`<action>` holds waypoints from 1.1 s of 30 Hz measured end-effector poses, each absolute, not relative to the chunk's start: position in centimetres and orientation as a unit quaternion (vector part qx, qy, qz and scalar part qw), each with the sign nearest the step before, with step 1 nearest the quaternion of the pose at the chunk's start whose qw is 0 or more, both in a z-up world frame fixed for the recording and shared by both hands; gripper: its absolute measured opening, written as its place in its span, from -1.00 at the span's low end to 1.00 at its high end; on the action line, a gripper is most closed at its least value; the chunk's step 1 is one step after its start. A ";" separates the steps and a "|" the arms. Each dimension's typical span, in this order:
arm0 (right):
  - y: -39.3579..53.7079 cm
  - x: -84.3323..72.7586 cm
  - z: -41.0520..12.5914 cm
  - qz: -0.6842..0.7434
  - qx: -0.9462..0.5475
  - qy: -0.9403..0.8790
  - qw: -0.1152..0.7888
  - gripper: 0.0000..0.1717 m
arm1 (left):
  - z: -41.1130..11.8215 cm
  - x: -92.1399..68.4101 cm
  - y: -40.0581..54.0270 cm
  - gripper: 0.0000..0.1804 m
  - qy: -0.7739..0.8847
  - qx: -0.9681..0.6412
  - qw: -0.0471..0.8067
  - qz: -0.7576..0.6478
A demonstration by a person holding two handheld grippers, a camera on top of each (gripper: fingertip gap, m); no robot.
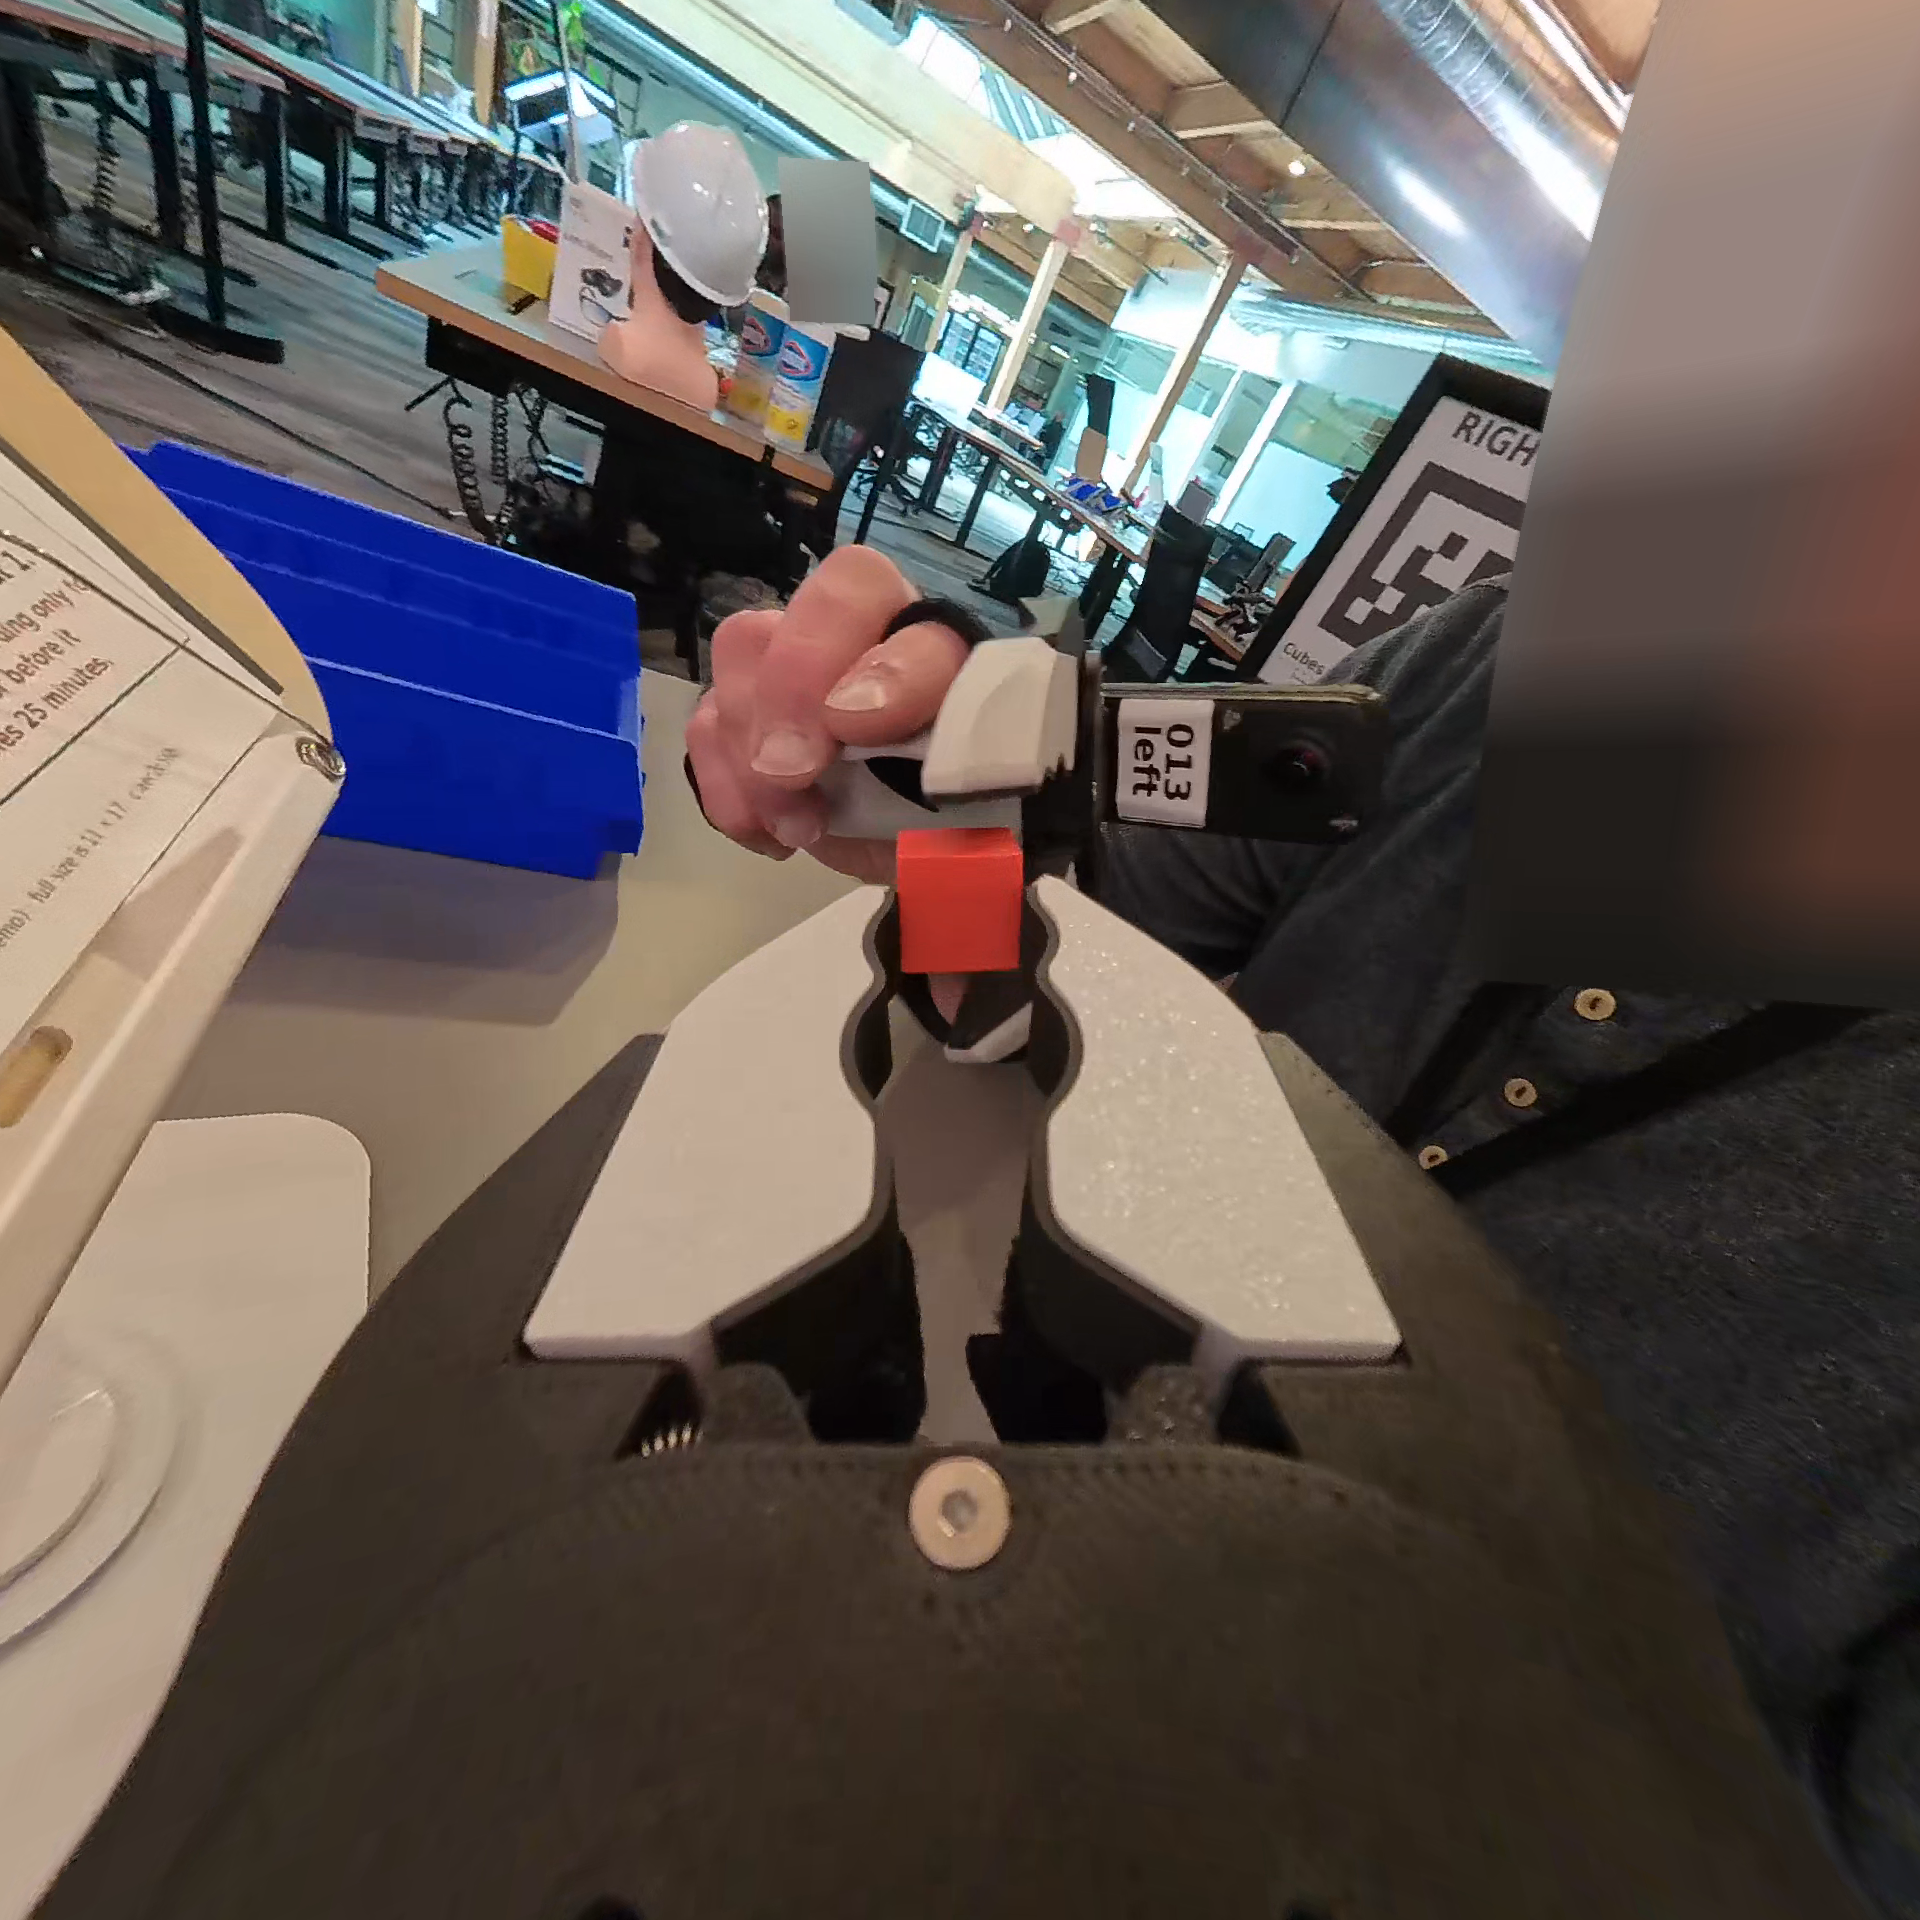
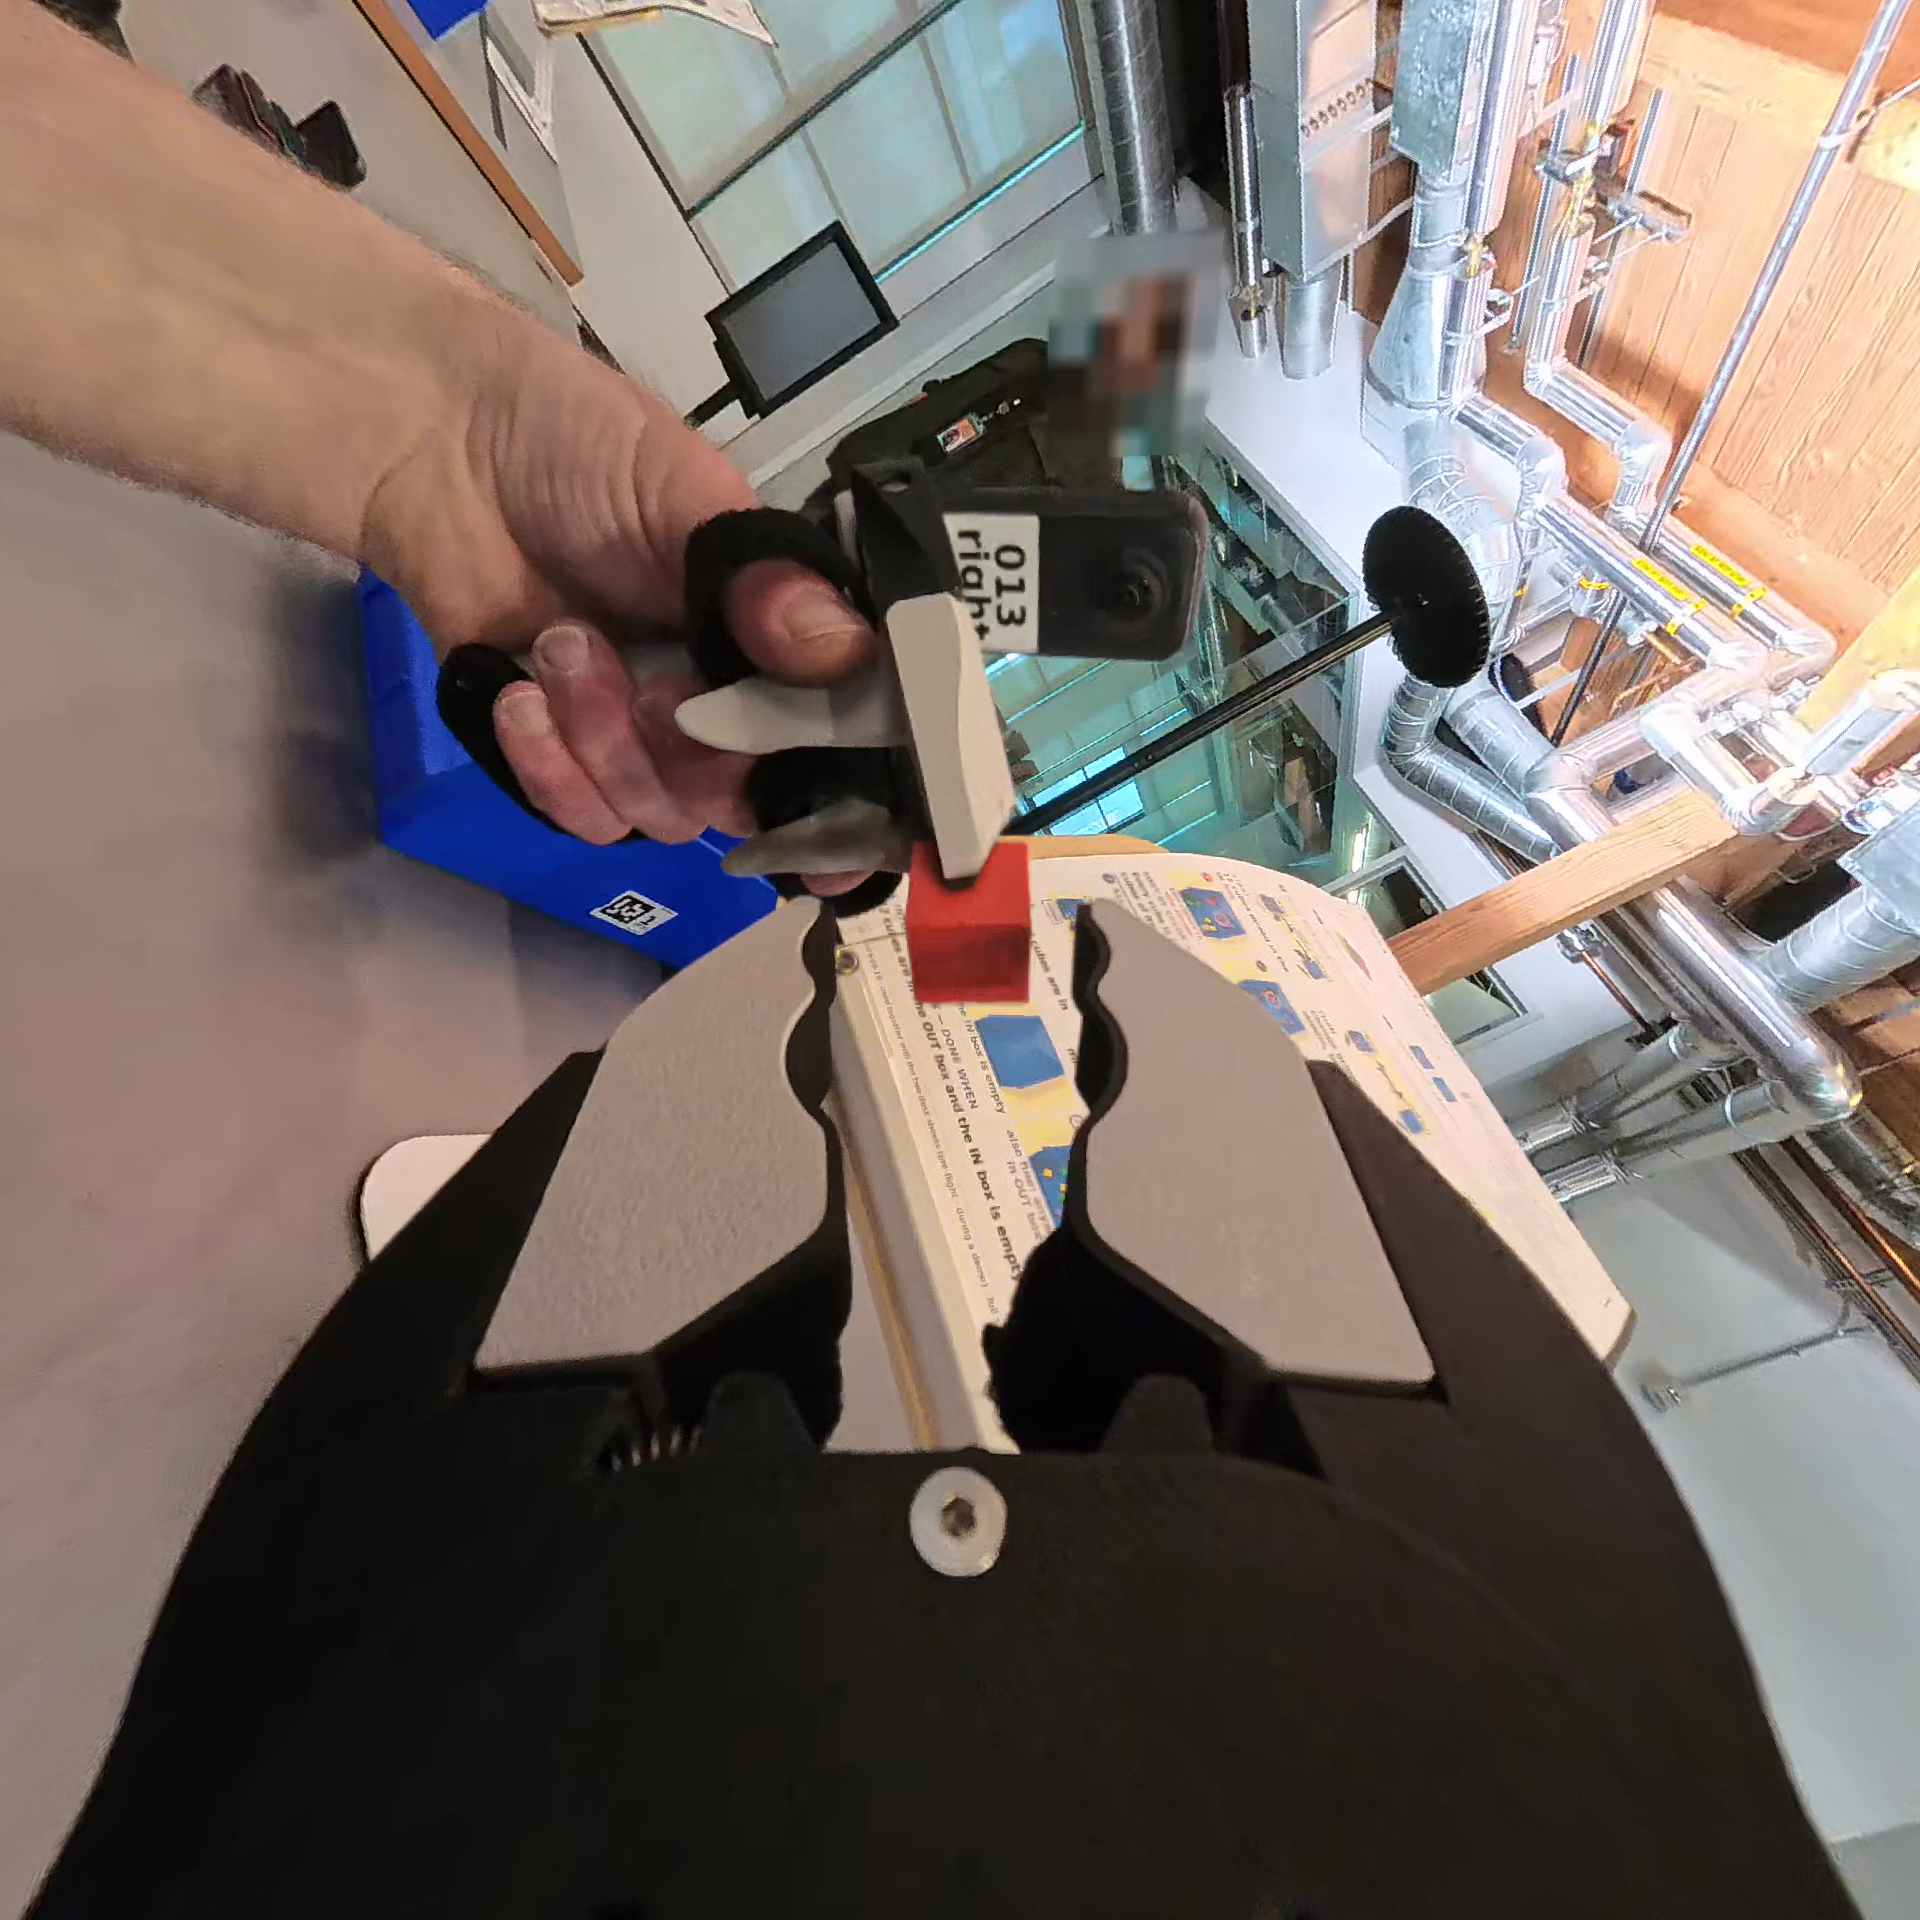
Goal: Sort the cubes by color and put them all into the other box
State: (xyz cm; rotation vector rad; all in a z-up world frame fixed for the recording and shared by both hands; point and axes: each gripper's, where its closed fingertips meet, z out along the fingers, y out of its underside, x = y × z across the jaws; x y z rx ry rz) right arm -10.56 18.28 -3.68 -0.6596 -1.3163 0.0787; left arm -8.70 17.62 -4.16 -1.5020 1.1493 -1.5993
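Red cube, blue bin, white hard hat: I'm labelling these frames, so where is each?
Red cube (image 1: 956, 914), left wrist view, its front face.
Blue bin (image 1: 457, 717), left wrist view, its side wall.
White hard hat (image 1: 696, 208), left wrist view, its crown.

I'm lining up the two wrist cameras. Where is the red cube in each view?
Left wrist view: red cube, centre, between this hand-held gripper's fingertips.
Right wrist view: red cube, centre, in the gap between open fingertips, gripped by the other hand-held gripper.
Shared landmark: blue bin.
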 end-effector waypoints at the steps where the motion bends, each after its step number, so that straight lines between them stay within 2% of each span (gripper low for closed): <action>1: 18.2 -10.7 -3.8 0.034 -0.298 -0.600 0.742 -0.52 | -4.3 -8.5 17.6 -0.76 0.439 -0.575 0.324 -0.610; 3: 18.0 -10.7 -3.6 0.027 -0.288 -0.592 0.752 -0.72 | -4.6 -8.2 17.3 -0.76 0.444 -0.572 0.314 -0.615; 4: 18.2 -10.7 -3.6 0.020 -0.288 -0.590 0.754 -0.74 | -4.6 -8.1 17.3 -0.76 0.441 -0.572 0.312 -0.617; 9: 17.9 -10.6 -3.3 0.023 -0.288 -0.590 0.754 -0.74 | -4.3 -8.0 17.1 -0.76 0.431 -0.562 0.298 -0.640; 14: 18.4 -9.3 -1.7 0.028 -0.296 -0.568 0.768 -0.74 | -3.2 -8.6 17.2 -0.72 0.431 -0.560 0.327 -0.627; 17: 20.1 -6.9 0.1 0.005 -0.314 -0.541 0.780 -0.74 | -2.2 -9.9 17.4 -0.97 0.437 -0.560 0.367 -0.600; 25: 28.9 5.2 3.2 -0.085 -0.432 -0.432 0.787 -0.74 | -0.4 -15.1 19.7 -1.00 0.413 -0.599 0.465 -0.505; 29: 35.4 14.8 0.7 -0.138 -0.560 -0.347 0.740 -0.74 | 0.5 -17.5 20.3 -1.00 0.401 -0.613 0.499 -0.463; 33: 40.0 22.1 -6.6 -0.137 -0.697 -0.307 0.633 -0.73 | 0.7 -19.3 21.0 -1.00 0.382 -0.626 0.516 -0.443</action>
